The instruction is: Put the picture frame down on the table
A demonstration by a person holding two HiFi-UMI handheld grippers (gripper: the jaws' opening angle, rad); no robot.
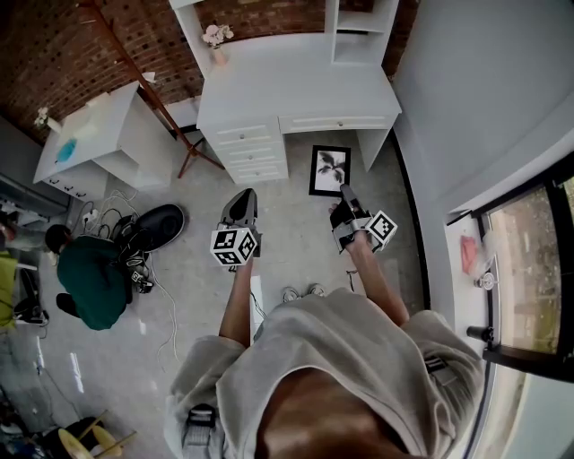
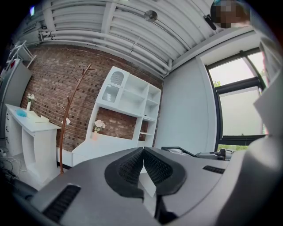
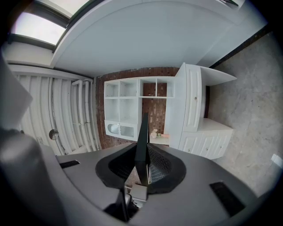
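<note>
The picture frame (image 1: 330, 170) is black with a palm-leaf print, and it hangs in the air in front of the white desk (image 1: 296, 90). My right gripper (image 1: 345, 194) is shut on its lower edge. In the right gripper view the frame (image 3: 142, 137) stands edge-on between the jaws of that gripper (image 3: 144, 152), with the desk (image 3: 208, 132) beyond. My left gripper (image 1: 240, 204) is beside it to the left, shut and empty. The left gripper view shows its pads (image 2: 132, 165) pressed together, the frame (image 2: 177, 150) off to the right, and the desk top (image 2: 104, 148) ahead.
A vase of flowers (image 1: 215, 38) stands on the desk under white shelves (image 1: 363, 27). A smaller white table (image 1: 90, 134) and a wooden coat stand (image 1: 134, 67) are at the left. A person in green (image 1: 94, 280) sits on the floor among cables. A window (image 1: 529, 269) runs along the right.
</note>
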